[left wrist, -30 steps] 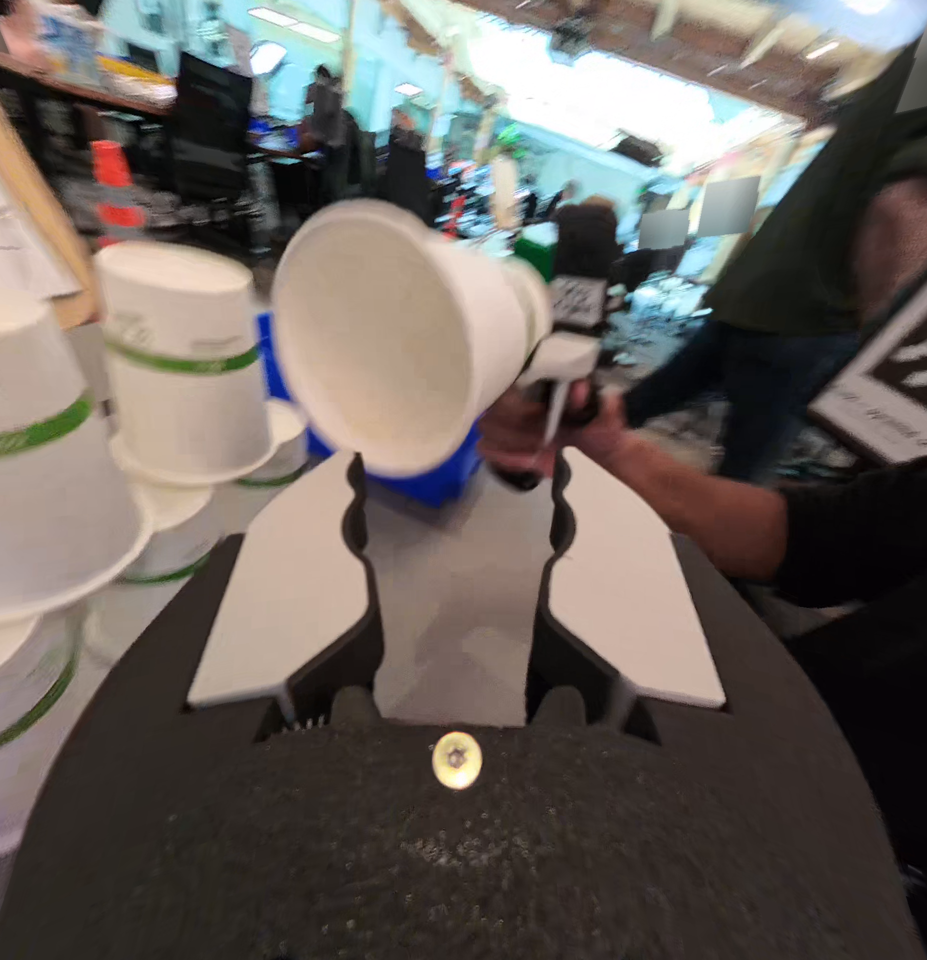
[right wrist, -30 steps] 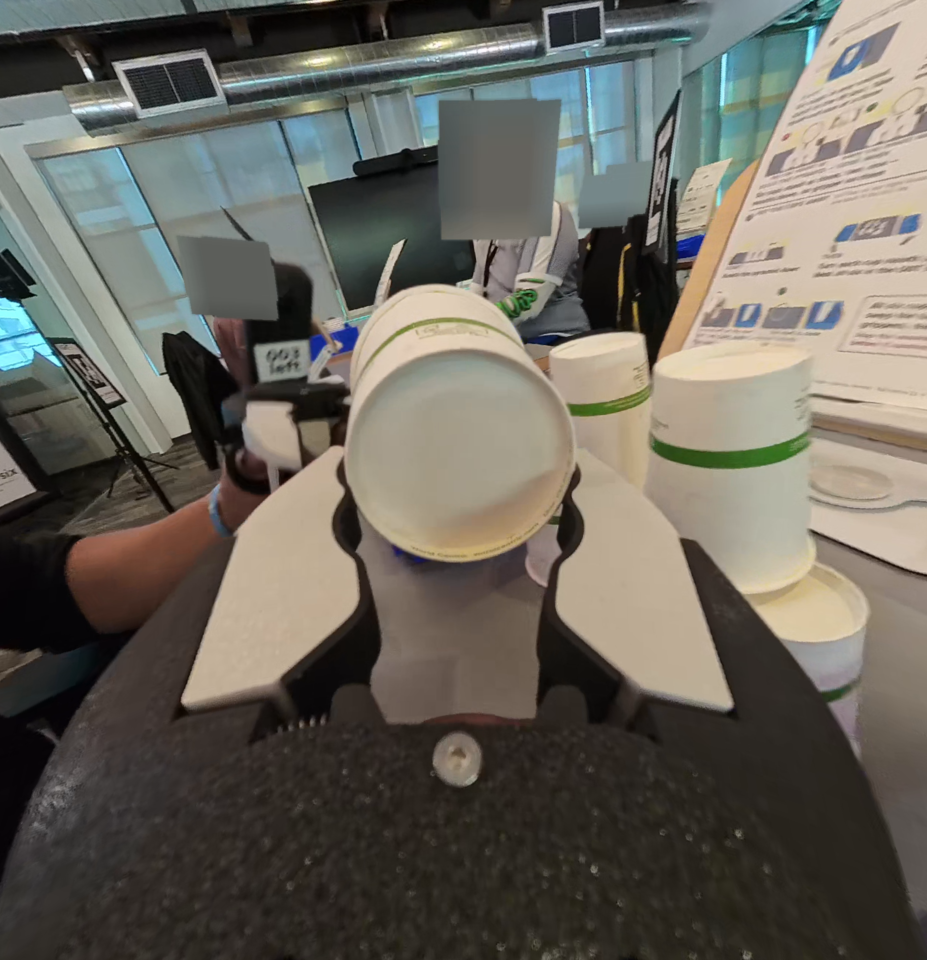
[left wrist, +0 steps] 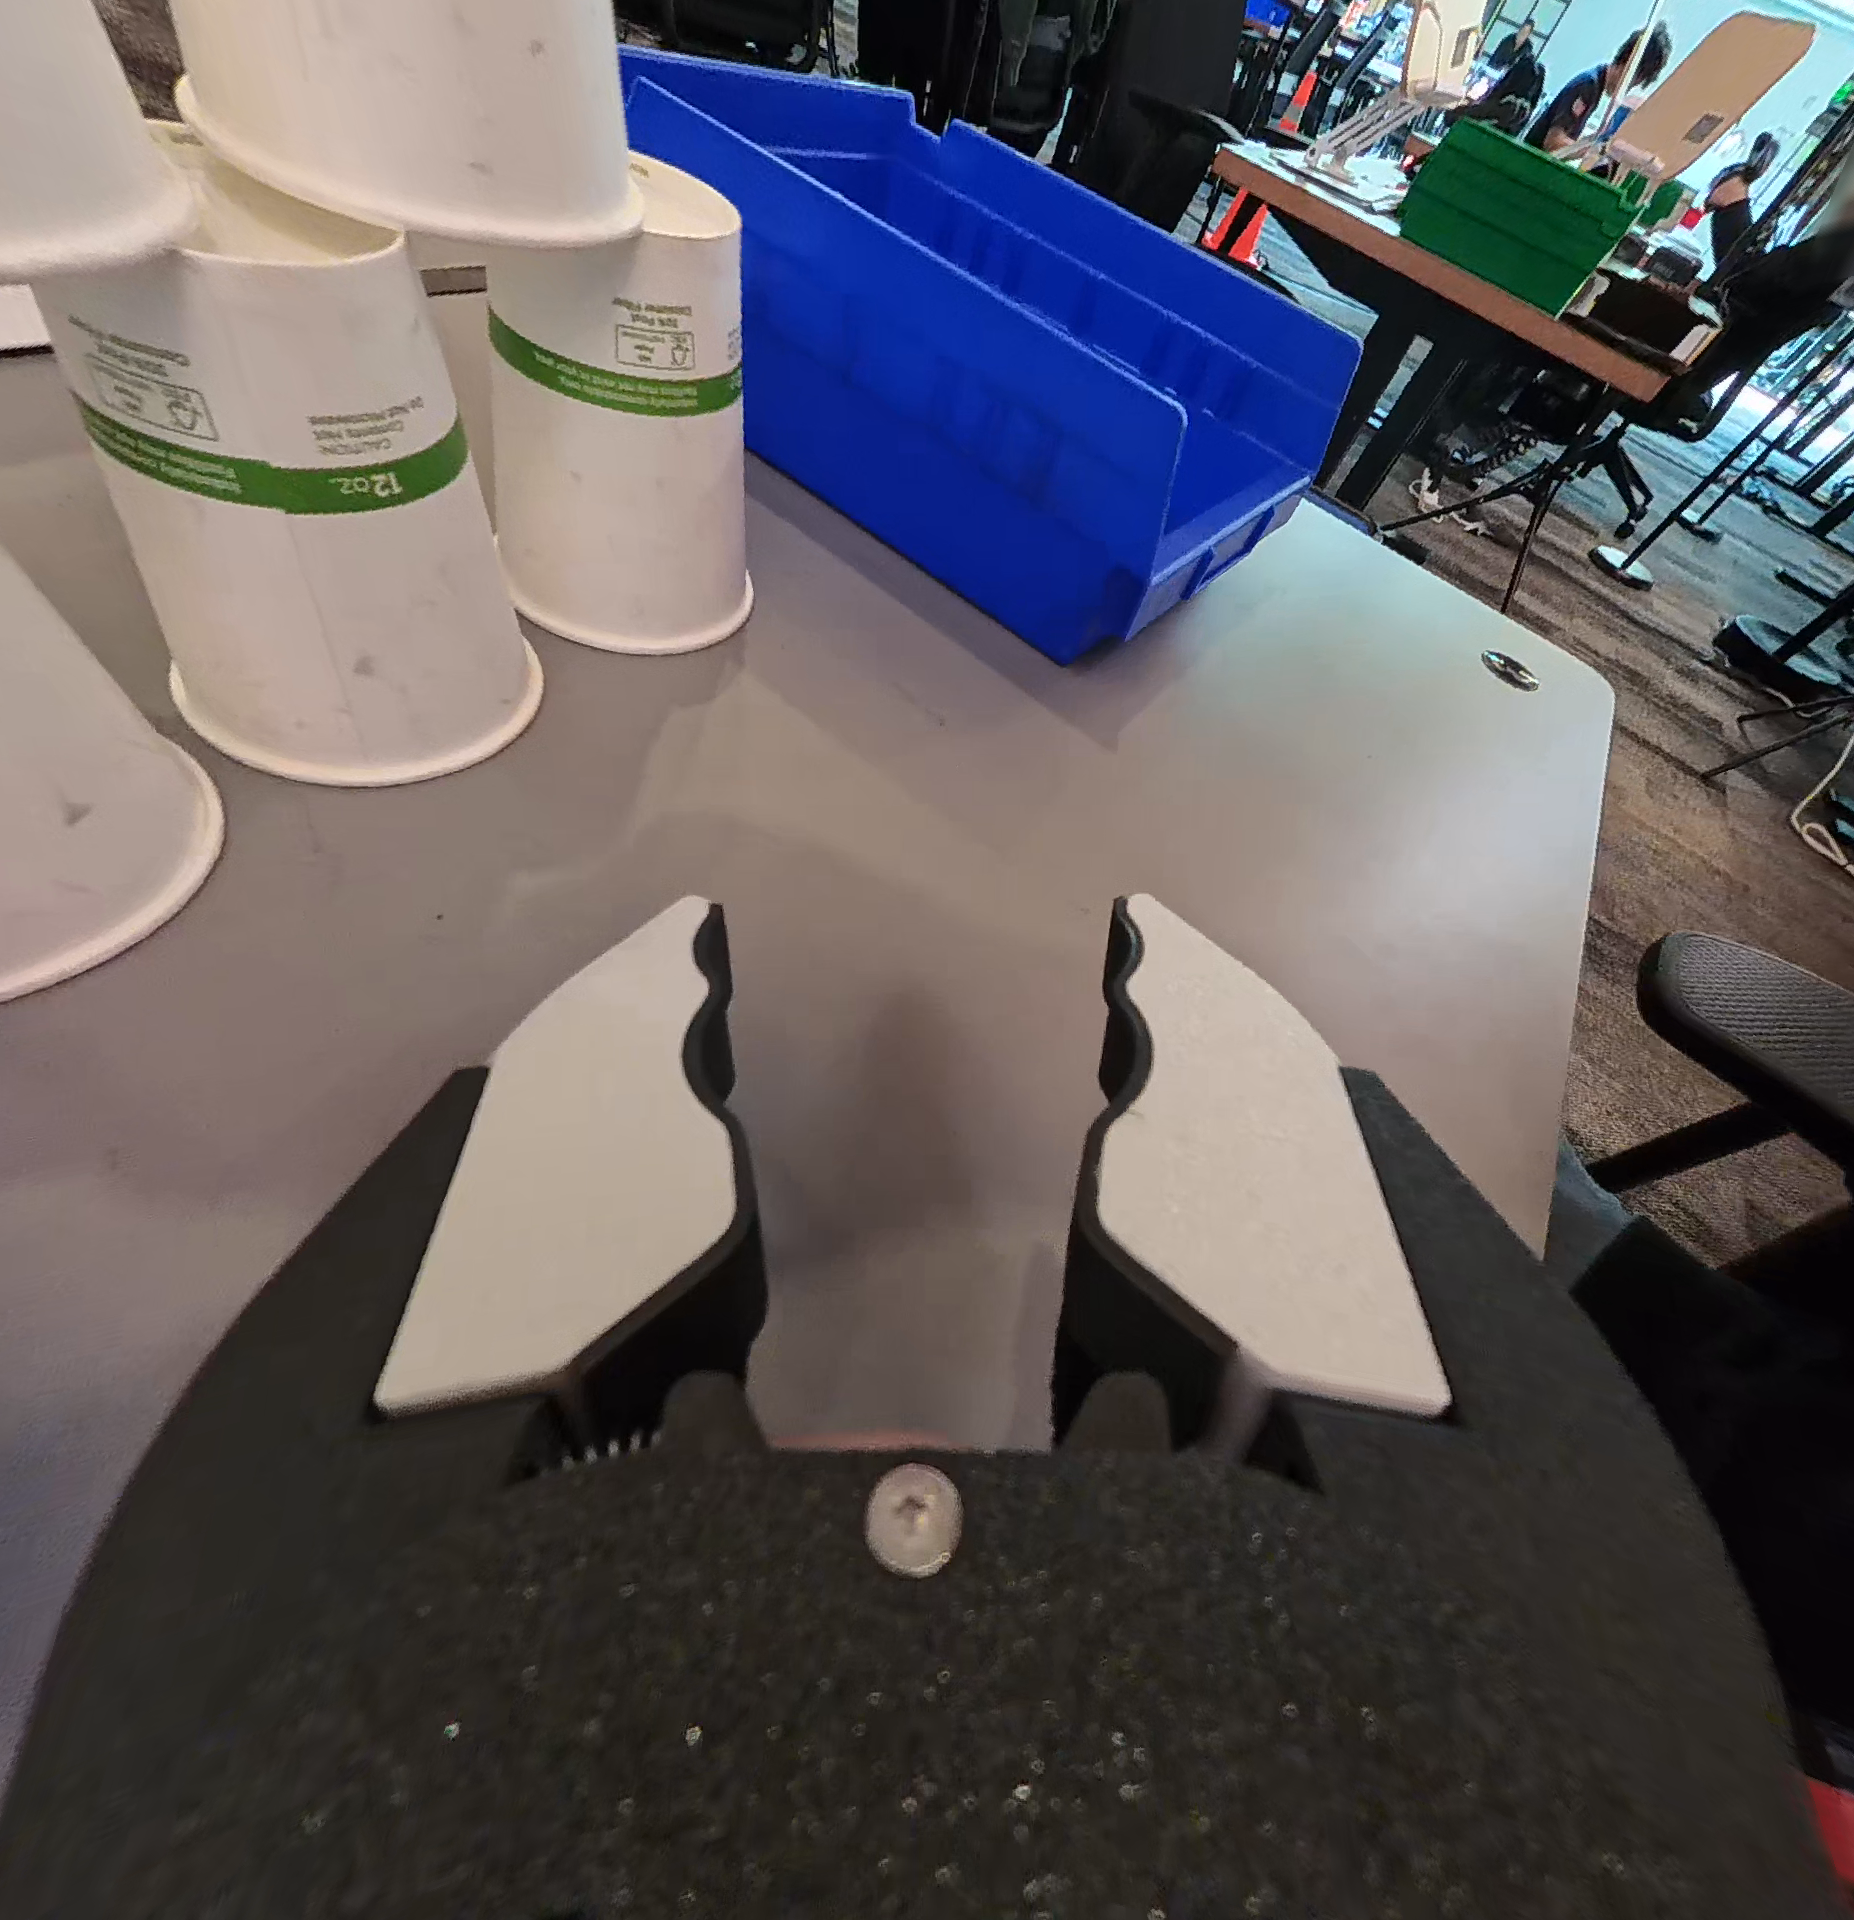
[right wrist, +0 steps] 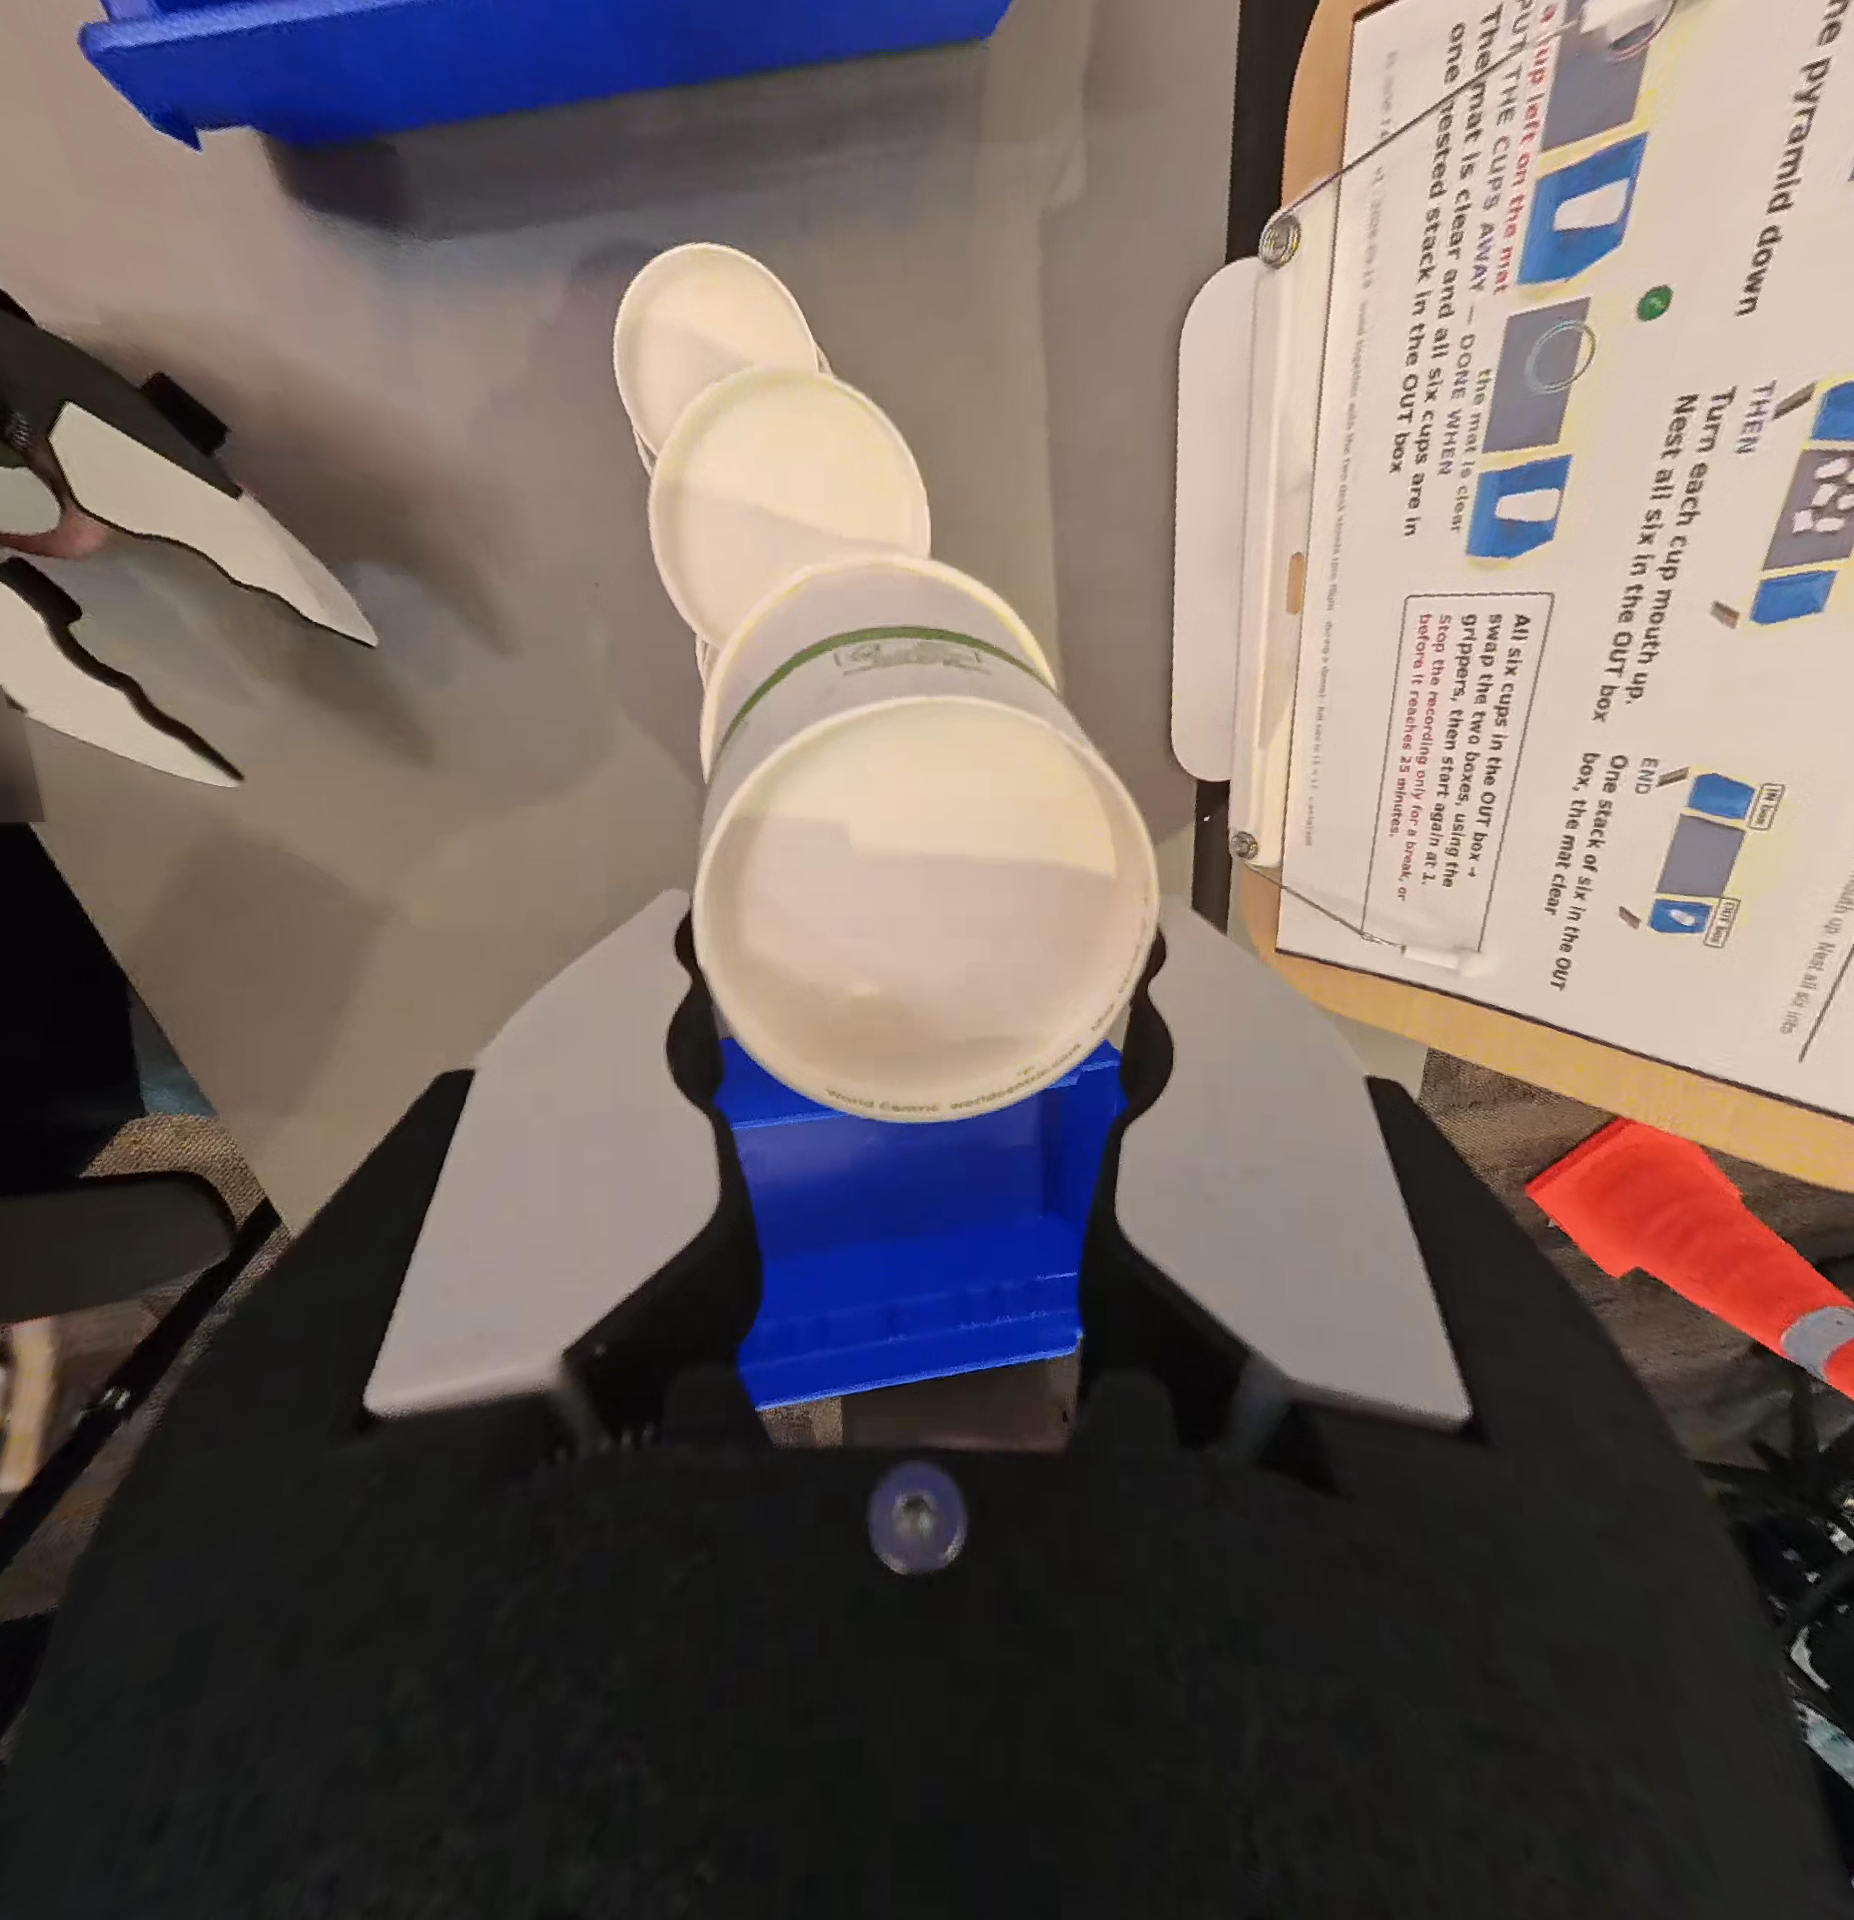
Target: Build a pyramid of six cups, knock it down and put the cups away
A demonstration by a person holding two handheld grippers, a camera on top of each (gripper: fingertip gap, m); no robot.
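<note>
My right gripper [right wrist: 923,935] is shut on a white paper cup with a green band [right wrist: 923,894]. It holds the cup base-up above the pyramid, and I look straight down on it. The flat bases of two more upturned cups [right wrist: 788,488] [right wrist: 705,332] show beyond it. I cannot tell whether the held cup touches them. In the left wrist view the pyramid stands at the left: bottom cups [left wrist: 320,540] [left wrist: 622,416] with an upper cup [left wrist: 414,104] resting on them. My left gripper [left wrist: 912,914] is open and empty, low over the grey table [left wrist: 1214,779]. It also shows in the right wrist view [right wrist: 123,582].
A blue bin [left wrist: 1006,343] lies on the table right of the pyramid; it shows at the top of the right wrist view [right wrist: 538,52]. A second blue bin [right wrist: 902,1226] lies under my right gripper. An instruction board [right wrist: 1629,520] stands at the right. An orange cone [right wrist: 1712,1257] lies on the floor.
My right gripper has swung up with the cup and now points down over the pyramid. My left gripper has tipped down toward the table, and its jaws stand wider apart.
</note>
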